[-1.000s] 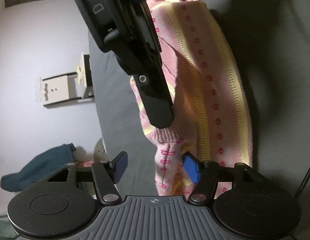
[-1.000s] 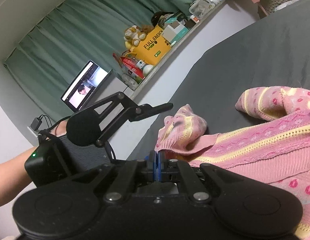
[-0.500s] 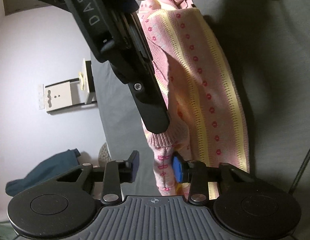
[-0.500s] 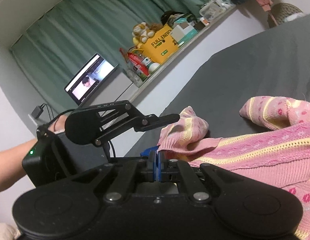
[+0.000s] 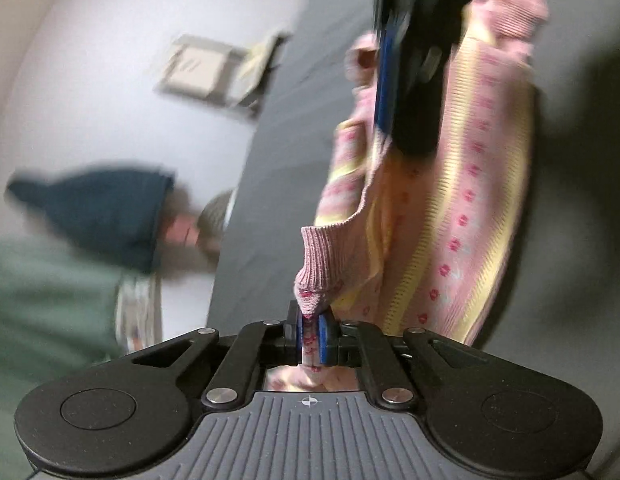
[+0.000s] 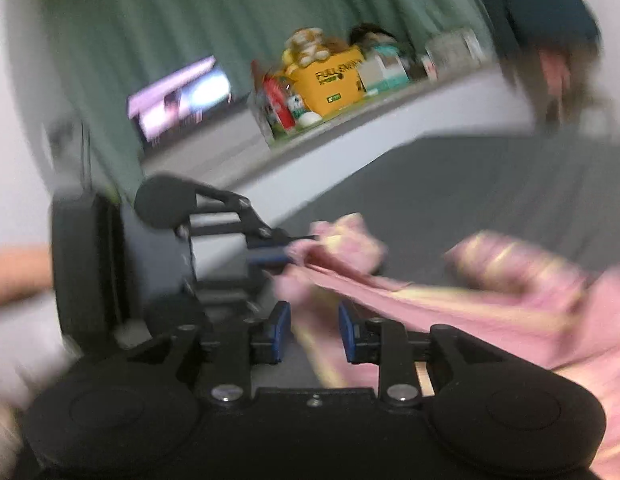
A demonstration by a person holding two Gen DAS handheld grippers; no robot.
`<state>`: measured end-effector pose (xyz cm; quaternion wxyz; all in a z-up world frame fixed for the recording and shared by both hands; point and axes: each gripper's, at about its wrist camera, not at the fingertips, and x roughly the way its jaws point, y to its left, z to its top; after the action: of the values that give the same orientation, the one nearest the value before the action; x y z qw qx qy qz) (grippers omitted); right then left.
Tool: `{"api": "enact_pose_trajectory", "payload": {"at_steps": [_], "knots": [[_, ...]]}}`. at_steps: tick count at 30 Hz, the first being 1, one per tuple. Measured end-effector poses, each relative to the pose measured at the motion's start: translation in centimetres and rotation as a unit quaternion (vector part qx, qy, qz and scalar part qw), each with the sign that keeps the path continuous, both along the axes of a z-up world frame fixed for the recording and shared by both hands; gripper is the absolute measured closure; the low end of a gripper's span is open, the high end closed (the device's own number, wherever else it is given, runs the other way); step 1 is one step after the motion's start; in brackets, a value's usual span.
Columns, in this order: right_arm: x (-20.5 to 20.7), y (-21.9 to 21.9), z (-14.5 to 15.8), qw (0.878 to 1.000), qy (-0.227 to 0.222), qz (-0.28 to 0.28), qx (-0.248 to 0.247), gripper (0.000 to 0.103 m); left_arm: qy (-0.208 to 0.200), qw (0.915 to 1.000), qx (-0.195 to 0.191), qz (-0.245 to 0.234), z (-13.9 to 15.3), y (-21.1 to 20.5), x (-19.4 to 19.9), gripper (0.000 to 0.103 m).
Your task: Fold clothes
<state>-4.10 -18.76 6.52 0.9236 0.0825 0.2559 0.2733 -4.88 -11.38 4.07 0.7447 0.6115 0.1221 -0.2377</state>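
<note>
A pink knitted sweater (image 5: 466,208) with yellow stripes and red dots lies on a dark grey surface (image 5: 293,128). My left gripper (image 5: 312,334) is shut on the sweater's ribbed cuff edge. My right gripper (image 6: 314,332) is open, and sweater fabric (image 6: 450,300) runs between its blue pads without being pinched. In the left wrist view the right gripper (image 5: 406,64) hangs over the sweater's upper part. In the right wrist view the left gripper (image 6: 277,246) holds pink fabric just ahead. Both views are motion-blurred.
A dark blue garment (image 5: 97,216) and green cloth (image 5: 49,300) lie beyond the surface's edge. A shelf holds a yellow box (image 6: 330,80), toys and a lit screen (image 6: 177,96) before green curtains. A white wall fixture (image 5: 197,72) hangs on the wall.
My left gripper closed on the sweater cuff. My right gripper opened and let go of the fabric it held. Both views swung quickly and blurred.
</note>
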Motion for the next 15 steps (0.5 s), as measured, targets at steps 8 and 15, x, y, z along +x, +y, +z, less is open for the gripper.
{"api": "enact_pose_trajectory", "payload": {"at_steps": [8, 15], "knots": [[-0.9, -6.1, 1.6, 0.931, -0.026, 0.012, -0.363, 0.068, -0.007, 0.9953, -0.055, 0.079, 0.3, 1.5, -1.3, 0.096], [0.9, -3.8, -0.9, 0.855, -0.053, 0.140, -0.497, 0.068, -0.027, 0.9858, -0.077, 0.147, 3.1, 8.5, -0.5, 0.096]]}}
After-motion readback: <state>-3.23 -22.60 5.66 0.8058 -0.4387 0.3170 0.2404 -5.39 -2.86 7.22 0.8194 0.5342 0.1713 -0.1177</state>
